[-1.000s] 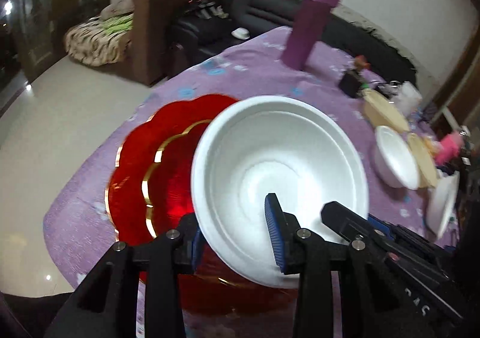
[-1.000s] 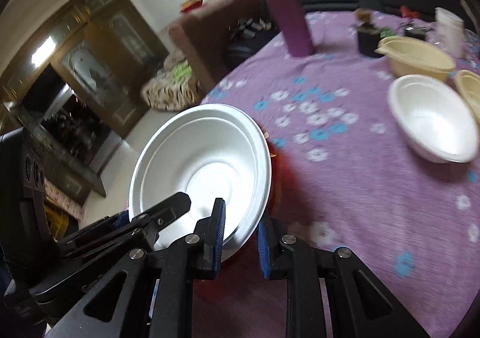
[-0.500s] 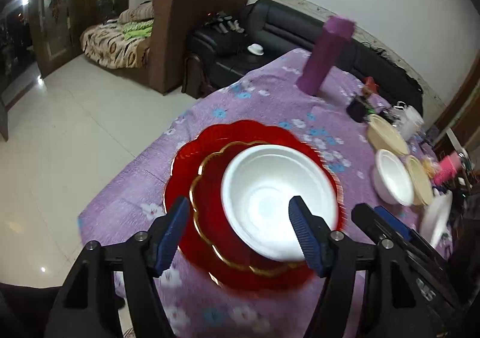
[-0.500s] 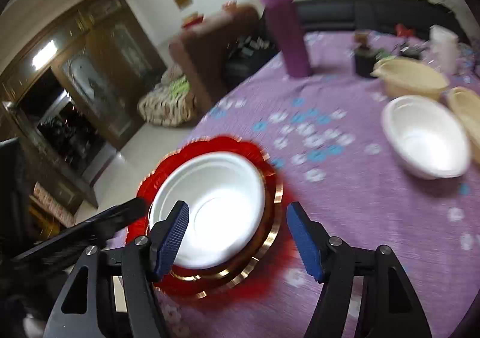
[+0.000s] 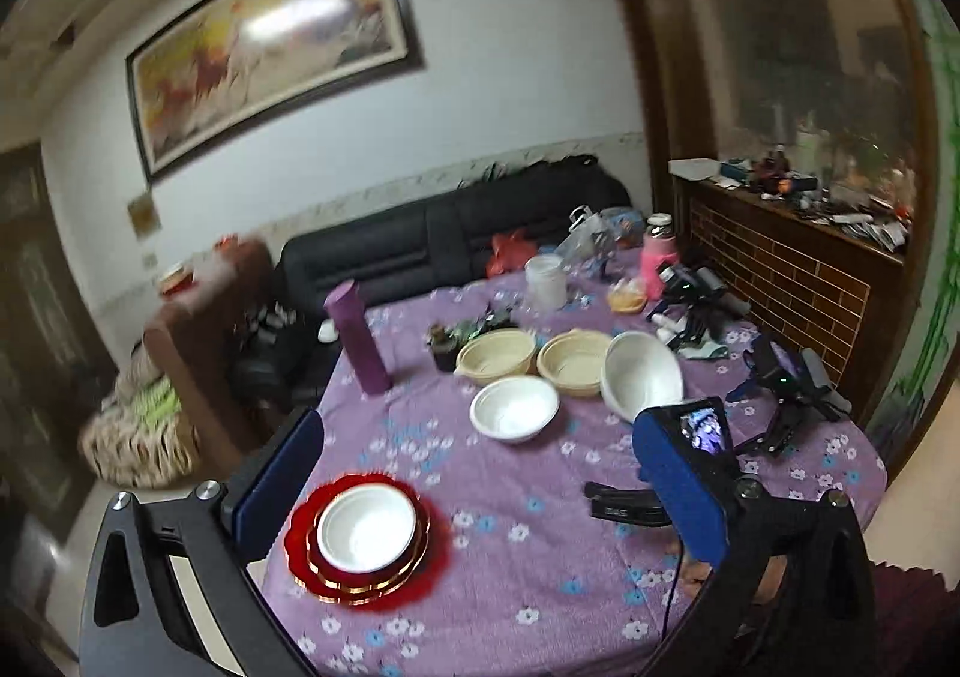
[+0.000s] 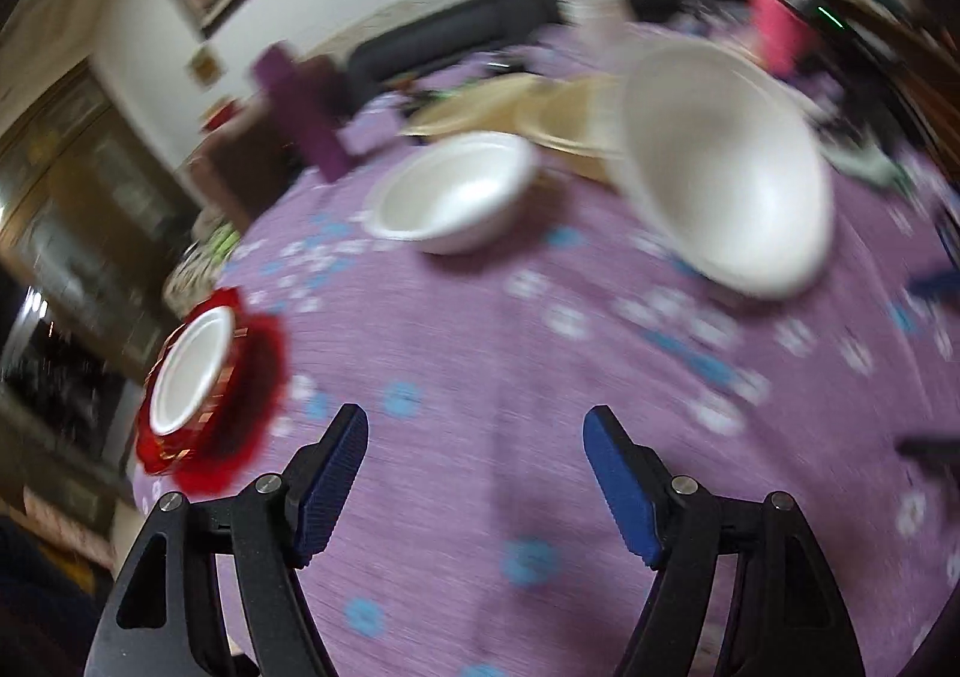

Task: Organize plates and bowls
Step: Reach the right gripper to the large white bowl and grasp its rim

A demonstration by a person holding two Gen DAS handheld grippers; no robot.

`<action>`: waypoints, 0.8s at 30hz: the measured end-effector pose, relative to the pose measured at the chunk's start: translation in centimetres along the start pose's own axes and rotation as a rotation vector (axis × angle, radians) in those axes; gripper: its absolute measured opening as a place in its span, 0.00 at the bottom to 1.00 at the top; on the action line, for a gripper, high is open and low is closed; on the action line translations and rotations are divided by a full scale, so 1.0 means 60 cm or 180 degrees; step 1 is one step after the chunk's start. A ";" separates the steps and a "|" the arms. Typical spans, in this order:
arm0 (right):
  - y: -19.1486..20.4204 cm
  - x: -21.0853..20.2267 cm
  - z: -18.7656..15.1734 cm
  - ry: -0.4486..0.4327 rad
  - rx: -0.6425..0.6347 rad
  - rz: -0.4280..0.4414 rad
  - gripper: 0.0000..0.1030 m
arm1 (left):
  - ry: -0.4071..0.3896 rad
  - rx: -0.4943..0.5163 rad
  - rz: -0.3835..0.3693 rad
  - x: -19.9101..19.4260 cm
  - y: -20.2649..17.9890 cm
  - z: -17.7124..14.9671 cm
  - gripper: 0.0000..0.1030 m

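So both grippers are wide apart and holding nothing. The left gripper [image 5: 474, 491] has its blue fingers [image 5: 279, 479] spread about as far as they go, and they've just been opening, with nothing between them but air above the worktop [image 5: 540, 557]. Same story for the right gripper [image 6: 477, 482]: its fingers [image 6: 618, 488] have just been opening too, released, only purple flowery cloth showing in the gap.

The small white bowl [image 5: 367, 527] sits inside the red plates [image 5: 420, 551], a stack of scalloped red ones with gold rims, near the worktop's left edge in the left wrist view. In the right wrist view that same stack is off at the far left, pretty blurry.

Further back in the middle there's another white bowl [image 5: 514, 409] standing upright on the cloth by itself. Just right of it a bigger white bowl [image 5: 642, 383] is tilted on its side, leaning against the nearer of two cream bowls [image 5: 573, 362]. The second cream bowl [image 5: 497, 356] is right beside the first, to its left.

Other stuff on the worktop: a tall purple bottle [image 5: 357, 338] standing upright towards the back left, a white jar [image 5: 546, 281] and a pink bottle [image 5: 657, 257] at the far end with a bunch of clutter I can't really make out. Black sofa [image 5: 450, 245] behind all of it.
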State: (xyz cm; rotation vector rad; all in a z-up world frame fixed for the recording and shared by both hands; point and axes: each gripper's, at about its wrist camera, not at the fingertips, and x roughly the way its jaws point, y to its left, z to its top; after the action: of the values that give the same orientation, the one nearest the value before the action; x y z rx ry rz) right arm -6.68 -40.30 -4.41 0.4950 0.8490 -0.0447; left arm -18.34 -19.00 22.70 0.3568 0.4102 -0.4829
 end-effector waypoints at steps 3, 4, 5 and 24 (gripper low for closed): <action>-0.047 -0.011 -0.012 0.0016 0.0212 -0.0082 0.76 | 0.0084 -0.0035 -0.0062 0.005 -0.015 0.005 1.00; -0.057 -0.015 -0.016 0.0035 0.0255 -0.0083 0.76 | 0.0052 -0.0014 -0.0045 0.001 -0.023 0.007 1.00; -0.064 -0.017 -0.020 0.0056 0.0284 -0.0080 0.76 | 0.0011 0.0020 -0.0009 -0.003 -0.029 0.008 1.00; -0.096 -0.020 -0.038 0.0065 0.0338 -0.0115 0.76 | 0.0207 0.0241 -0.0208 0.036 -0.066 -0.021 1.00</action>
State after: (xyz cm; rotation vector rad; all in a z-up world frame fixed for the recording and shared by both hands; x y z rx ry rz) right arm -10.40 -44.61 -7.12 0.5807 0.8785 -0.1185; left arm -19.00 -22.56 19.71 0.4342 0.4687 -0.5527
